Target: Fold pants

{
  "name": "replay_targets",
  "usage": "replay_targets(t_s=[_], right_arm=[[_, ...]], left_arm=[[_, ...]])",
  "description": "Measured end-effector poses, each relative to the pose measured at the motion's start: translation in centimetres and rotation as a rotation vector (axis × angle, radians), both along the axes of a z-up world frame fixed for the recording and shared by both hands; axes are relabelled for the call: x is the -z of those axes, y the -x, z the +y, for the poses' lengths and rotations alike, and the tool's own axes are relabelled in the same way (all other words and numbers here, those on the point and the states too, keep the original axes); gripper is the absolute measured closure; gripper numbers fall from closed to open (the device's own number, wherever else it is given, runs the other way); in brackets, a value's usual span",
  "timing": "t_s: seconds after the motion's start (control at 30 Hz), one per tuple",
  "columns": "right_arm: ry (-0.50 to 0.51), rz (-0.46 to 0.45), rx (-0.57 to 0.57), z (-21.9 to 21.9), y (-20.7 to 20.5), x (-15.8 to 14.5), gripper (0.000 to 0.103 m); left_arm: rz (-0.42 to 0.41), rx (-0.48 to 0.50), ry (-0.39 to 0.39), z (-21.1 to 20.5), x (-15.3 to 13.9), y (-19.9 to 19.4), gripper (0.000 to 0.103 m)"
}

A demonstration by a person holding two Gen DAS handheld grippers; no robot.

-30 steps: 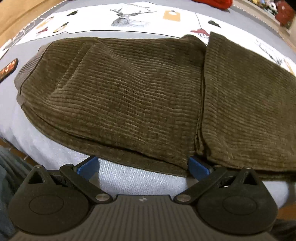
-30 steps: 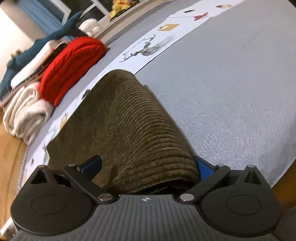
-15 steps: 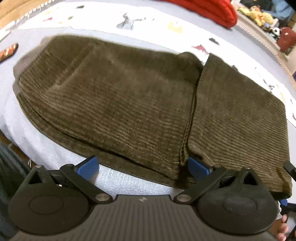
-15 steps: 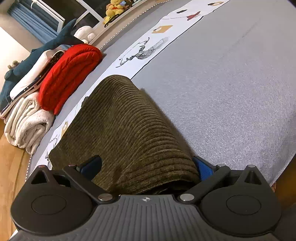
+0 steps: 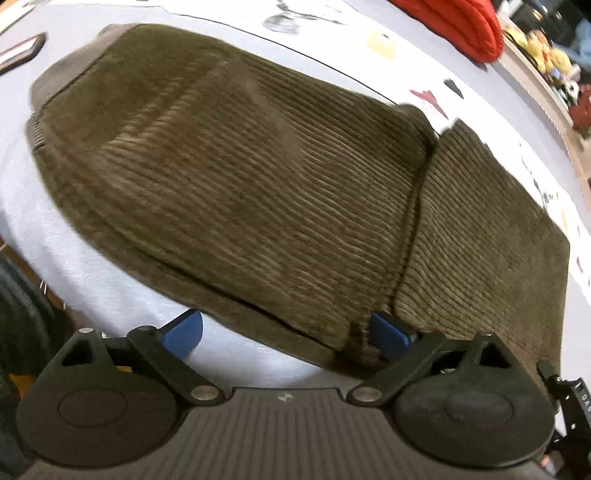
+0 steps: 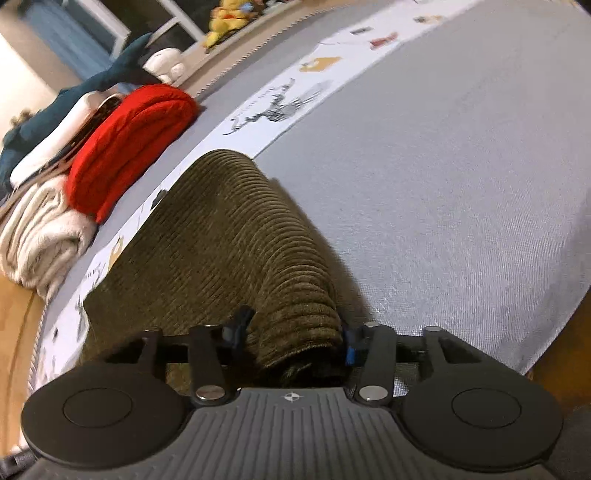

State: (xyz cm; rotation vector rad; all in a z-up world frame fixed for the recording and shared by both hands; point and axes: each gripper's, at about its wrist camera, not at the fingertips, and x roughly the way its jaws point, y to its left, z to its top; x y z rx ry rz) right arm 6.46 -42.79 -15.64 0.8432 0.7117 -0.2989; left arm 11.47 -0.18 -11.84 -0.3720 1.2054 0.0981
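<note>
Brown corduroy pants lie partly folded on a grey bedspread, near its front edge, the waistband end to the left and one folded leg section lying to the right across a dark crease. The left gripper hangs over the near edge of the fabric with its blue-padded jaws spread wide; one pad sits over bare bedspread and the other at the crease, neither pressing the cloth. The right gripper has just been closing its jaws, and a raised, rolled ridge of the corduroy stands between them, the pads now squeezing it from both sides. Beyond the pants, a white printed strip with a stag drawing runs along the bed. Farther back sit a folded red garment, a cream blanket and plush toys on a ledge.
</note>
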Motion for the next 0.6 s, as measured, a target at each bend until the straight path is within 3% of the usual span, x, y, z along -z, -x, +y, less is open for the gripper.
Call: replay_targets(t_s=[0.17,0.47,0.6], right_arm=[[-0.037,-0.007,0.026,0.2,0.6,-0.1,0.031],[-0.139,-0.019,0.195,0.7,1.6,0.2,0.027],[-0.192,-0.009,0.236,0.5,2.3,0.1,0.027]], left_arm=[[-0.034,-0.097,-0.017,5.9,-1.6,0.2,0.000],[-0.046,-0.375,-0.044,18.5,-2.1,-0.5,0.000],[-0.082,-0.386,-0.077,21.9,-2.6,-2.4,0.002]])
